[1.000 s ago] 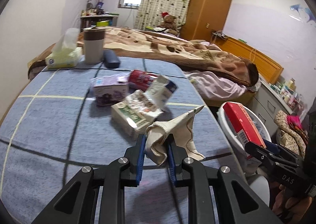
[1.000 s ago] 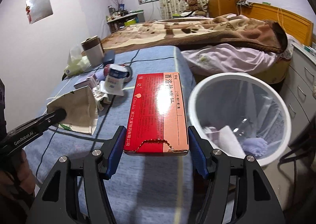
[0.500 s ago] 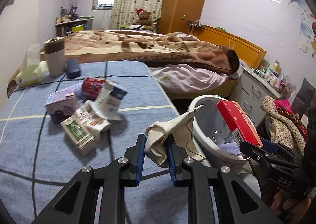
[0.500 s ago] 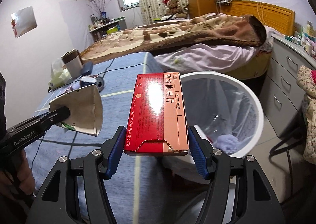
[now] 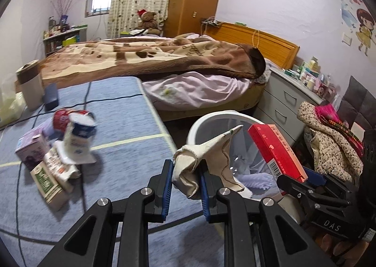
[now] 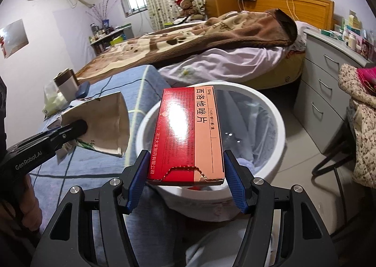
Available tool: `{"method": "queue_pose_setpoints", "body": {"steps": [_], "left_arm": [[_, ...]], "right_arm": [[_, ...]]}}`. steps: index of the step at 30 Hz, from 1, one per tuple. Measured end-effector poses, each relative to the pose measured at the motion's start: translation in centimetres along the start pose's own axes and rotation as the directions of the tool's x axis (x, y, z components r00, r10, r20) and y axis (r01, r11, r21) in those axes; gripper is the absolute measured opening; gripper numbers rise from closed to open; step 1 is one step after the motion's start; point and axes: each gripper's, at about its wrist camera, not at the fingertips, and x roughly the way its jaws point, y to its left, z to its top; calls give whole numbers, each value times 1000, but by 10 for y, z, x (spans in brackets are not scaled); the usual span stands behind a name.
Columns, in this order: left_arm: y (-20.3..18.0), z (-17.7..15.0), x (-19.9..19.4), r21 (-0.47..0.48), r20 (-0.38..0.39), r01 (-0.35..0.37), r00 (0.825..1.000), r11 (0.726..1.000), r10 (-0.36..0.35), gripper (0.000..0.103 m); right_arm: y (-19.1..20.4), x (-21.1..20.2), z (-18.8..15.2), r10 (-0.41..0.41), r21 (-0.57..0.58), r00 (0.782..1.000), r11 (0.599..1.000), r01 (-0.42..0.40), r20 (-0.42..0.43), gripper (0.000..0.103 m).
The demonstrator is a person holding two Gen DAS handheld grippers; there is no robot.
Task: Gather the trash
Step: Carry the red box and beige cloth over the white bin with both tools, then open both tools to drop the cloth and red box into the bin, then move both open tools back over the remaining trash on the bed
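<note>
Two loads over my white bin [image 6: 277,116], right gripper [image 6: 185,181] clamped on red box [image 6: 188,130], left gripper [image 5: 184,187] pinching crumpled beige carton [image 5: 206,161].

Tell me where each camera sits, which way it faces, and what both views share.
Left wrist: on the left gripper, facing the bed and white trash bin; its jaws pinch a flattened beige carton.
Right wrist: on the right gripper, looking down over the bin; its jaws clamp a red medicine box.
Shared: bin, both held items, each other's gripper, the bed, the teddy bear.
</note>
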Motion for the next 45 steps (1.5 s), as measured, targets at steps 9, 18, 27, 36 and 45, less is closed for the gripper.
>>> {"method": "queue_pose_setpoints", "body": {"steps": [9, 18, 27, 36, 45], "left_arm": [[-28, 8, 41, 47, -55, 48, 997, 998, -45, 22], [-41, 9, 70, 71, -111, 71, 992, 995, -63, 22], [-42, 9, 70, 69, -110, 95, 990, 993, -87, 41], [-32, 5, 52, 51, -98, 80, 992, 995, -75, 41], [-20, -7, 23, 28, -72, 48, 996, 998, -46, 41]], "right_arm": [[-22, 8, 1, -29, 35, 999, 999, 30, -30, 64], [-32, 17, 2, -36, 42, 997, 998, 39, -72, 64], [-36, 10, 4, -41, 48, 998, 998, 44, -51, 64], [-26, 6, 2, -16, 27, 999, 999, 17, -48, 64], [-8, -5, 1, 18, -14, 1000, 1000, -18, -25, 64]]}}
